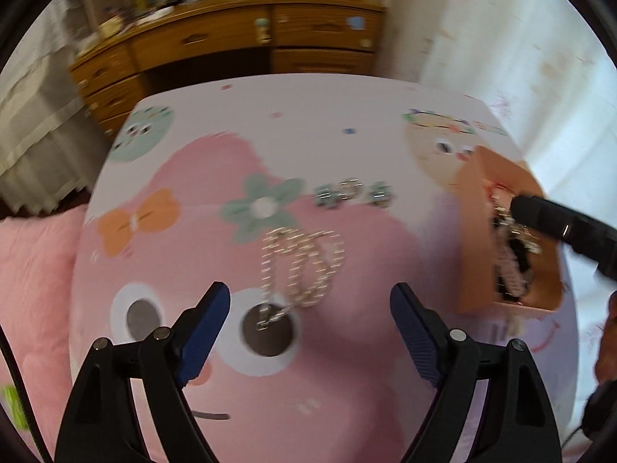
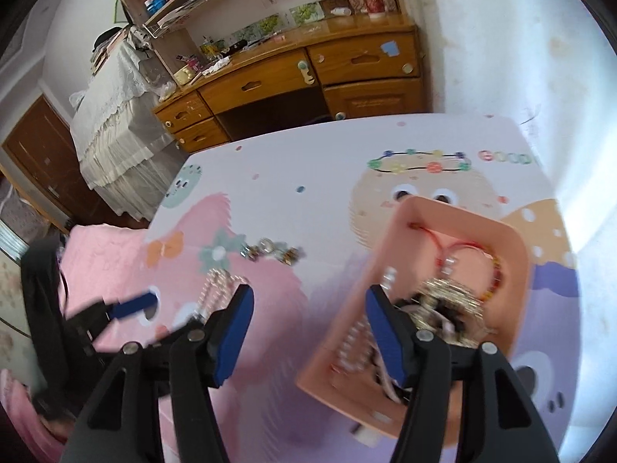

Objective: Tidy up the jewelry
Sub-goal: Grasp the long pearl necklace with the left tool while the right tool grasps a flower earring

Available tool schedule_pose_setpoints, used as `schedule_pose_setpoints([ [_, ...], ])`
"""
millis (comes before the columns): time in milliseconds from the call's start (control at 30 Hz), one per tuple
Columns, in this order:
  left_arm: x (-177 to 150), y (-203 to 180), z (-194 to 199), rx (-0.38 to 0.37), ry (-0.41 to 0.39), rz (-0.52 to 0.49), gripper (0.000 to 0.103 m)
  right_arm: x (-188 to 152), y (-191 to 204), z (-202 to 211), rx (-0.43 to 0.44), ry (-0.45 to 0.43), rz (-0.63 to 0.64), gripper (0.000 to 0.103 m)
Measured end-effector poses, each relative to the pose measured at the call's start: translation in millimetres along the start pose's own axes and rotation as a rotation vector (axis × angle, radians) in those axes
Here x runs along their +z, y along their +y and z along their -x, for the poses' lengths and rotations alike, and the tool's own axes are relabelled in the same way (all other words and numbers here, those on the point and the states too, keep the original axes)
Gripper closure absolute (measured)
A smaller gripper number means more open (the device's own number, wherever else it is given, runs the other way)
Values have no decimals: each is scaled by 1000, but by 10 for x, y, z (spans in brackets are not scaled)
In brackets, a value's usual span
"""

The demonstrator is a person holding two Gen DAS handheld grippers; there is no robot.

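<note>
A silver chain necklace lies coiled on the cartoon-print table, just ahead of my open, empty left gripper. Small beaded pieces lie farther back. A peach tray at the right holds a heap of jewelry. In the right wrist view my right gripper is open and empty; its right finger hangs over the tray's left rim, beside a silver pile and a red cord bracelet. The chain and beaded pieces lie to the left.
A wooden desk with drawers stands behind the table, and a white lace-covered unit at the left. A pink quilt lies off the table's left edge. A wall borders the right side. The left gripper shows in the right view.
</note>
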State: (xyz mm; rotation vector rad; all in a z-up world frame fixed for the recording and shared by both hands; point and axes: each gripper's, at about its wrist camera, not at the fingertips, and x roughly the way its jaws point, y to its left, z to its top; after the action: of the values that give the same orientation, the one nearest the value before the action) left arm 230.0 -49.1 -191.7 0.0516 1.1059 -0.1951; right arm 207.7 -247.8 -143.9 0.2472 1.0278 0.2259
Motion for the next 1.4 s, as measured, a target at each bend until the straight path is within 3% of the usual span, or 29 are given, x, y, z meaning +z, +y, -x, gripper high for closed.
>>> schedule_pose_setpoints([
  [233,-190,123,-220,26,-54,104,19,317,239,-446,-10,69,-20,43],
  [500,-250,-12,-490,119,-76,53,19,471,242,-977,-76,243,-83,43],
  [667,-260,-31,-521,128,-113,6,19,457,271,-1133,-95,286,-63,54],
  [800,-231,35,-551,73,-99,54,19,434,286,-1216,-125,303,-45,63],
  [967,-204,13,-574,75,-106,60,21,449,326,-1288,-135,315,-19,76],
  [1033,-201,2,-575,66,-114,46,25,443,340,-1299,-143,318,-3,84],
  [1233,-203,-16,-533,50,-107,30,41,454,398,-1320,-137,310,23,91],
  [1400,-213,135,-469,55,-99,55,76,471,393,-1315,-134,299,11,94],
])
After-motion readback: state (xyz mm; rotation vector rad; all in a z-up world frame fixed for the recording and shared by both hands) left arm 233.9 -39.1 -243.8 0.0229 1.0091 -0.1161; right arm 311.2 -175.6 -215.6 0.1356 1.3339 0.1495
